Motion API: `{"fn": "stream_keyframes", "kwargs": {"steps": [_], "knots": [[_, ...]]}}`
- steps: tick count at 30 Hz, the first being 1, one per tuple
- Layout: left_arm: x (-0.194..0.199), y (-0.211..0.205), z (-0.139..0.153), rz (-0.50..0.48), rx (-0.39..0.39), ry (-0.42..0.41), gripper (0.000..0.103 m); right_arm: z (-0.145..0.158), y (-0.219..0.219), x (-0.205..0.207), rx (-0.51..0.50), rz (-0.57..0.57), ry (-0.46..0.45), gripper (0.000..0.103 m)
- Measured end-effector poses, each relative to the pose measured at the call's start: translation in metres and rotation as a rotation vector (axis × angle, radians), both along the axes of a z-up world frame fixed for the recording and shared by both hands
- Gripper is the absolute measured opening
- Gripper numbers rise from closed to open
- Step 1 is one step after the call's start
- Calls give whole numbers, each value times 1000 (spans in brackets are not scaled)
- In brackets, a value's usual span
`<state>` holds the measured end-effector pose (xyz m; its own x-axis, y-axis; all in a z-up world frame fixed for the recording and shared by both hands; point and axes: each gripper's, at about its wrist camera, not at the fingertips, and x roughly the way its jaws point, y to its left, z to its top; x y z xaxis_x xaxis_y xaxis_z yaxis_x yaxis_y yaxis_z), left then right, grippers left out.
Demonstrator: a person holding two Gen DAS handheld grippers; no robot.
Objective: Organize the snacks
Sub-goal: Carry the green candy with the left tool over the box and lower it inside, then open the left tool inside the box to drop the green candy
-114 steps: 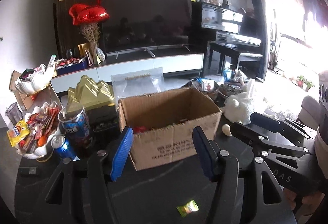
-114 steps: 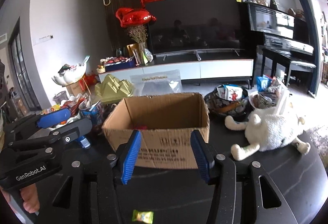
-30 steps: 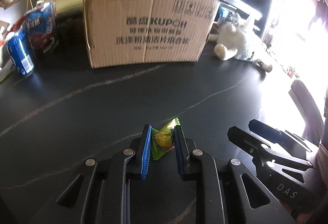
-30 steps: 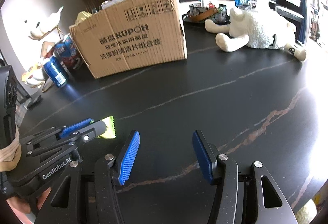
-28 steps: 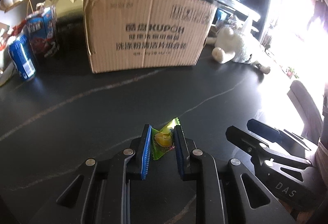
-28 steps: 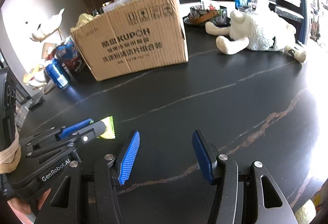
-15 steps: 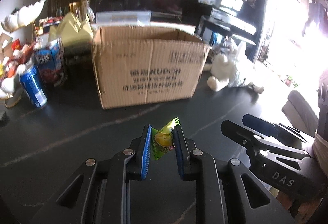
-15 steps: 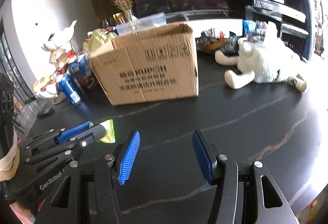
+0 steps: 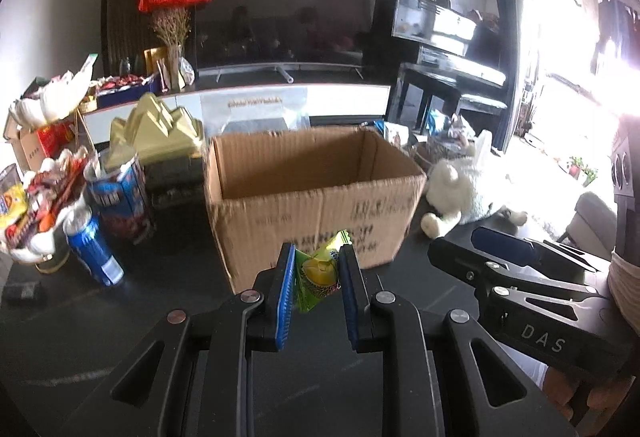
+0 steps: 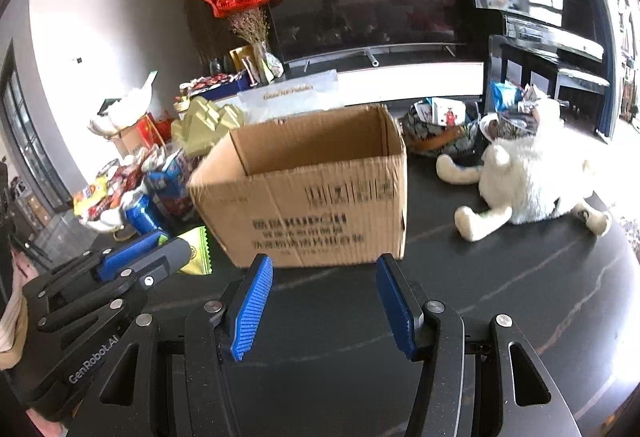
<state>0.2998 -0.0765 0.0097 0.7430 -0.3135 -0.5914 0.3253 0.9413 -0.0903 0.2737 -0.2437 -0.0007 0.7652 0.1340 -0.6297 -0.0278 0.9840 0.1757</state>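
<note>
Green snack packet (image 9: 320, 274) sat pinched in the left tool (image 9: 316, 291), before the cardboard box (image 9: 312, 197) mid-counter (image 9: 120, 325); the right tool (image 10: 324, 301) stood spread, empty.

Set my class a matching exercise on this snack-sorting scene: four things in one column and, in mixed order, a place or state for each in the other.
Things:
1. green snack packet
2. cardboard box
3. blue can
4. right gripper

Places or states:
A. open, holding nothing
B. upright, left of the box
C. pinched in the left gripper
D. open-topped, mid-table

Pairs: 1-C, 2-D, 3-B, 4-A
</note>
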Motion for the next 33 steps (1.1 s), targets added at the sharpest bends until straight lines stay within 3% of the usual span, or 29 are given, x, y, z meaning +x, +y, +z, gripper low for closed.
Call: {"fn": "stream_keyframes", "kwargs": {"steps": [11, 16, 25, 28, 30, 33], "knots": [[43, -1, 37, 17, 54, -33, 22, 36, 0, 52, -69, 33, 39, 55], [69, -3, 45, 28, 65, -13, 22, 44, 4, 74, -102, 57, 70, 55], [121, -11, 42, 31, 81, 92, 24, 53, 4, 107, -144, 45, 134, 55], [136, -13, 41, 51, 111, 113, 32, 54, 4, 115, -163, 40, 141, 55], [140, -14, 42, 75, 145, 102, 49, 54, 4, 119, -171, 33, 143, 55], [136, -10, 40, 90, 151, 120, 54, 53, 3, 121, -162, 30, 150, 55]]}}
